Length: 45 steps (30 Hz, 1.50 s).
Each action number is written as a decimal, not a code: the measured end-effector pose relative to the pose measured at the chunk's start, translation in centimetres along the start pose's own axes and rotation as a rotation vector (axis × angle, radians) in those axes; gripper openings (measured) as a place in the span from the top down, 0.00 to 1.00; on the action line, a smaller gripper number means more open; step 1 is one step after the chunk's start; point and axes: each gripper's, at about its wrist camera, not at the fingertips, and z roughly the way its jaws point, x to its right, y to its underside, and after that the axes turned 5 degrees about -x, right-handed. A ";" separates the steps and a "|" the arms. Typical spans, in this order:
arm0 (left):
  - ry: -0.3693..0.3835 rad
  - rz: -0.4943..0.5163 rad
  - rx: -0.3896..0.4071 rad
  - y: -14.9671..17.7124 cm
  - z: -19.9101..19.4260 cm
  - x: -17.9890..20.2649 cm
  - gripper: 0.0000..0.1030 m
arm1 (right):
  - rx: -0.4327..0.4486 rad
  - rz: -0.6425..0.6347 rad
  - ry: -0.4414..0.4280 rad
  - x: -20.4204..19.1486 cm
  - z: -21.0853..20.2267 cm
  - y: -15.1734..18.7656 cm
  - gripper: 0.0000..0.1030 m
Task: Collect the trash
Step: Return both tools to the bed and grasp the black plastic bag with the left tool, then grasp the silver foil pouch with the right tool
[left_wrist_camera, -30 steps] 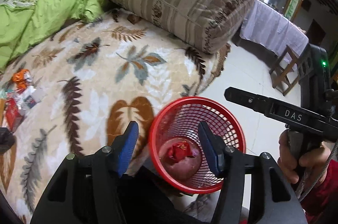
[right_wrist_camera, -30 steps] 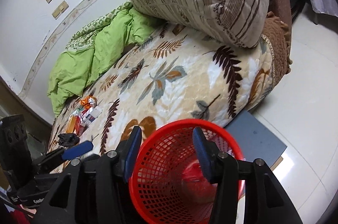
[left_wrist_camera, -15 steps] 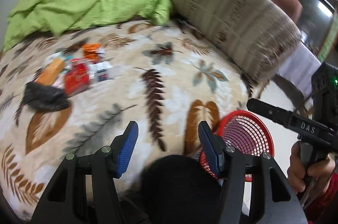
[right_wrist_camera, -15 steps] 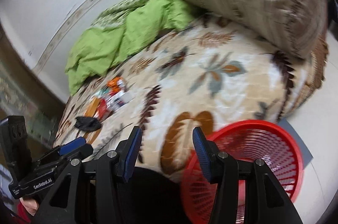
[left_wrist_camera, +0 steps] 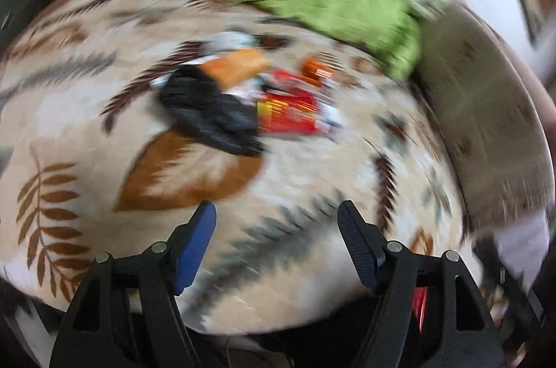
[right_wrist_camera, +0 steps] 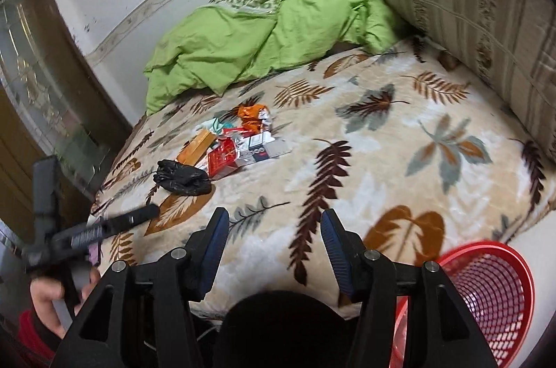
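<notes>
We see our left claw (left_wrist_camera: 276,241) with its jaws spreading apart and nothing between them, only the leaf-print blanket (left_wrist_camera: 87,124) beneath. Our right claw (right_wrist_camera: 274,241) is likewise opening on empty air over the same blanket. In the right wrist view the left claw shows again at the lower left of the frame, held in a hand (right_wrist_camera: 45,298) with a red sleeve.

Further out, the trash lies in one heap on the blanket, left of centre in the right view: a crumpled black bag (right_wrist_camera: 182,177) nearest us, a red packet (right_wrist_camera: 222,159) touching it, an orange box (right_wrist_camera: 196,149) just behind, an orange wrapper (right_wrist_camera: 252,116) at the far end. The left view is blurred, with the heap above the jaws.

The red basket (right_wrist_camera: 493,291) stands at the lower right, beside the bed's edge. A green quilt (right_wrist_camera: 260,38) is bunched at the top centre, a striped cushion (right_wrist_camera: 469,3) at the upper right.
</notes>
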 end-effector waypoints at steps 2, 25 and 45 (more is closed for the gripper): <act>-0.034 -0.064 0.003 -1.3 0.7 -1.8 0.31 | -0.013 -0.011 -0.012 -0.3 0.9 -0.3 0.44; -0.081 -0.416 0.013 -7.9 9.8 -5.8 0.33 | -0.115 -0.036 -0.078 -2.2 9.9 -3.1 0.38; -0.053 -0.111 0.114 -3.9 4.2 -5.0 0.70 | -0.246 -0.022 -0.162 -2.8 22.1 -8.2 0.38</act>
